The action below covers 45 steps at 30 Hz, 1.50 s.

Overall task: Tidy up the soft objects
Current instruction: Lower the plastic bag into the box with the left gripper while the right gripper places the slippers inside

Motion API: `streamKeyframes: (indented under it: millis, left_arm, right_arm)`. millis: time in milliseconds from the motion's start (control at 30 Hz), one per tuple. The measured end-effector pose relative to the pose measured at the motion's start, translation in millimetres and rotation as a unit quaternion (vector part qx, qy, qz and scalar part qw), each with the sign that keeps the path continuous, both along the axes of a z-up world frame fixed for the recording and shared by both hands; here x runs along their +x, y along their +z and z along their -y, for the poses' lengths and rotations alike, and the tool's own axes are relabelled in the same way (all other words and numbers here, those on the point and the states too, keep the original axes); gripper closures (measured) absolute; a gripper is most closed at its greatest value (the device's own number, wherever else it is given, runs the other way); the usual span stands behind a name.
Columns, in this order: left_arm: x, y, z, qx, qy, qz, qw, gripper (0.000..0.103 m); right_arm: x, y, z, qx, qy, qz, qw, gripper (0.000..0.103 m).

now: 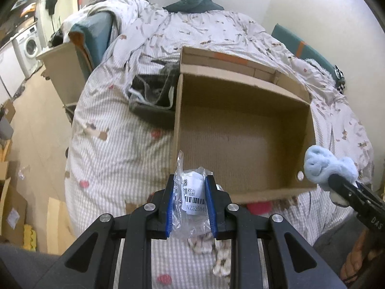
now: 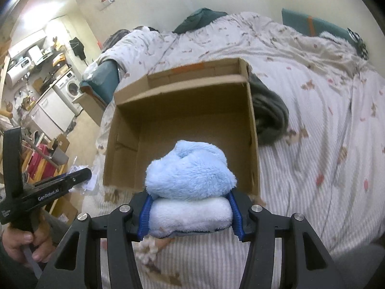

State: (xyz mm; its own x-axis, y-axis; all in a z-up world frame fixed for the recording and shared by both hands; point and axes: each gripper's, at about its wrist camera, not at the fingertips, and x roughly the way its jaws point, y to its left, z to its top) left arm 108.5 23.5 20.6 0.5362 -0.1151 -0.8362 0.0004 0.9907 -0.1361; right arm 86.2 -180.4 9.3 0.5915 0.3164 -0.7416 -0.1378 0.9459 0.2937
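An open, empty cardboard box (image 1: 243, 130) stands on the bed; it also shows in the right wrist view (image 2: 187, 120). My left gripper (image 1: 190, 204) is shut on a clear plastic bag (image 1: 192, 197) with a white barcode label, held just before the box's near wall. My right gripper (image 2: 190, 214) is shut on a light blue and white plush toy (image 2: 190, 183), held at the box's near edge. In the left wrist view the plush toy (image 1: 327, 166) and right gripper sit at the box's near right corner. In the right wrist view the left gripper (image 2: 79, 175) is at the left.
The bed has a striped quilt (image 1: 115, 149). A dark grey garment (image 1: 154, 96) lies against the box's side. A pink object (image 1: 259, 208) lies under the box's near wall. A teal pillow (image 2: 310, 25) is at the wall. Cartons lie on the floor (image 1: 14, 212) at the left.
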Motion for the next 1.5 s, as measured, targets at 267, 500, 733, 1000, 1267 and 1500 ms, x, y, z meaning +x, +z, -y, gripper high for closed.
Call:
streamKeyframes:
  millis: [267,500,733,1000,1267,1500]
  left_arm:
    - [48.8,-6.3,14.5,0.019,0.003,0.024,0.9995,0.082]
    - [60.3,-41.4,12.5,0.027,0.002,0.019,0.9994,0.082]
    - [55.9,-45.1,12.2,0.030,0.007,0.021,0.9993,0.082]
    - [55.8,-39.0,11.8,0.027,0.010,0.035,0.9990,0.082]
    - [54.5,-28.8,17.8,0.036,0.000,0.060,0.9975,0.082]
    - [55.3,-35.4,23.7,0.024,-0.020,0.062,0.9976,0.082]
  right_arm:
    - [46.2,-11.7,-15.1,-0.013,0.015,0.016,1.000,0.047]
    - [70.2,-51.5,-16.5,-0.021,0.002,-0.012,1.000,0.047]
    - [72.8,-73.3,-17.8,-0.058,-0.006,-0.047,0.997,0.047]
    - [70.1,-73.3,-27.7,-0.069,0.007,-0.043,0.997,0.047]
    - [71.6,-74.0,-26.1,-0.070,0.008,-0.042,0.997,0.047]
    - [71.4,-73.9,-26.4,-0.066,0.009,-0.039,0.997,0.047]
